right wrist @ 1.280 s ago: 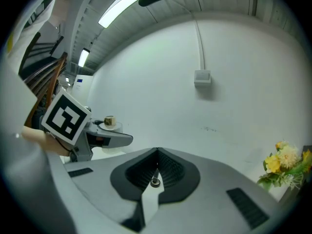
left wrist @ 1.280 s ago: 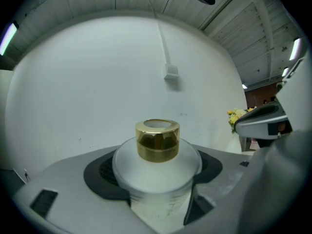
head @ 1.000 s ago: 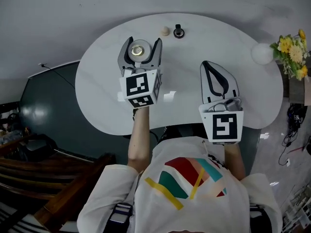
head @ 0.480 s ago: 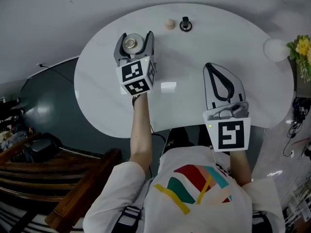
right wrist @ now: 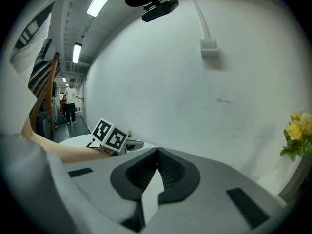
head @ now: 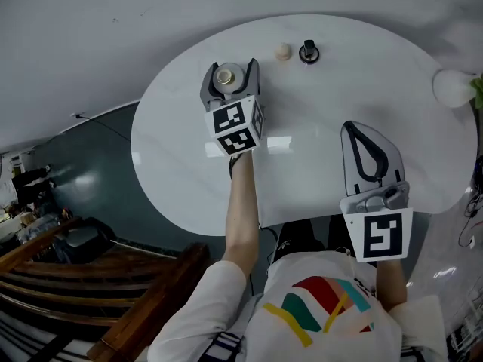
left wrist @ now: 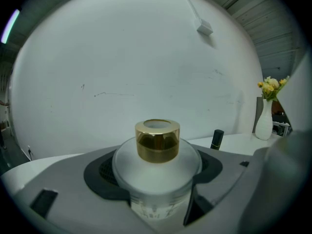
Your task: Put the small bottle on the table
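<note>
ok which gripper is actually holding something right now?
The left gripper: its jaws are shut on the small bottle, frosted white with a gold cap. The right gripper has its jaws together with nothing between them.

1. The left arm (head: 243,202) stretches well forward, its bare forearm nearly straight, and ends at the left gripper (head: 231,69).
2. The left gripper points away from the body. Its jaws are clamped on a small bottle (left wrist: 157,160), one jaw on each side.
3. The right arm (head: 390,279) is drawn in close to the chest, with only a short part of it showing.
4. The right gripper (head: 352,131) points forward, jaws pressed together and empty.
5. The two grippers are well apart, the left farther forward.
</note>
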A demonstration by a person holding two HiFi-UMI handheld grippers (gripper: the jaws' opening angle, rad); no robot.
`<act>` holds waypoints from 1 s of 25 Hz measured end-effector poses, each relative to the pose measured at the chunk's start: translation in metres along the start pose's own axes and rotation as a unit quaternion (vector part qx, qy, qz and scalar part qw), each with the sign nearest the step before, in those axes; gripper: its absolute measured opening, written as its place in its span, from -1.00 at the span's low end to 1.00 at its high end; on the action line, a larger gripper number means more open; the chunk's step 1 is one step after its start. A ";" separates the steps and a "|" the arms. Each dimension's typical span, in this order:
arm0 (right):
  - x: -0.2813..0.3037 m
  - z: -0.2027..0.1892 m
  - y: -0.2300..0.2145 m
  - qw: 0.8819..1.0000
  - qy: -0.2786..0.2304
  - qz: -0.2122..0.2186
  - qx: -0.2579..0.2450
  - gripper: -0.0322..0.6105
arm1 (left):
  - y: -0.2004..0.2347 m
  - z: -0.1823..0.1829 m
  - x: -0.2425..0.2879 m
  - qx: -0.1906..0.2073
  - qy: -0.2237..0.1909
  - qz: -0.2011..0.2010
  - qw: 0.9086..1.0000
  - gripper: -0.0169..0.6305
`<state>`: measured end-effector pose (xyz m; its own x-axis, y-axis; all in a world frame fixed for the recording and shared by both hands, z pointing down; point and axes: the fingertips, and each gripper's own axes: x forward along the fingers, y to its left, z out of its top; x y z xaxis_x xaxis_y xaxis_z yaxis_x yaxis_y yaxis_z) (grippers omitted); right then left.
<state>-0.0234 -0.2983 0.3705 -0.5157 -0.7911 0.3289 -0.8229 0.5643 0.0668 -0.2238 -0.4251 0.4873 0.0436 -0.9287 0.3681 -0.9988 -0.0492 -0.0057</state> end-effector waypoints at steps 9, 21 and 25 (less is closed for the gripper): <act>0.004 -0.011 -0.006 1.000 0.017 -0.001 -0.005 -0.86 | -0.003 -0.018 0.030 -0.009 0.020 -0.006 1.000 0.12; 0.012 -0.029 -0.013 1.000 0.030 0.004 0.001 -0.86 | 0.003 -0.034 0.047 -0.018 0.045 0.004 0.999 0.12; 0.017 -0.029 -0.011 0.999 0.032 0.008 0.001 -0.86 | 0.002 -0.034 0.048 -0.018 0.048 0.004 0.999 0.12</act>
<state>-0.0161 -0.3108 0.4022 -0.5119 -0.7657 0.3894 -0.8155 0.5756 0.0598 -0.2246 -0.4575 0.5370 0.0344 -0.8894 0.4559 -0.9994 -0.0268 0.0233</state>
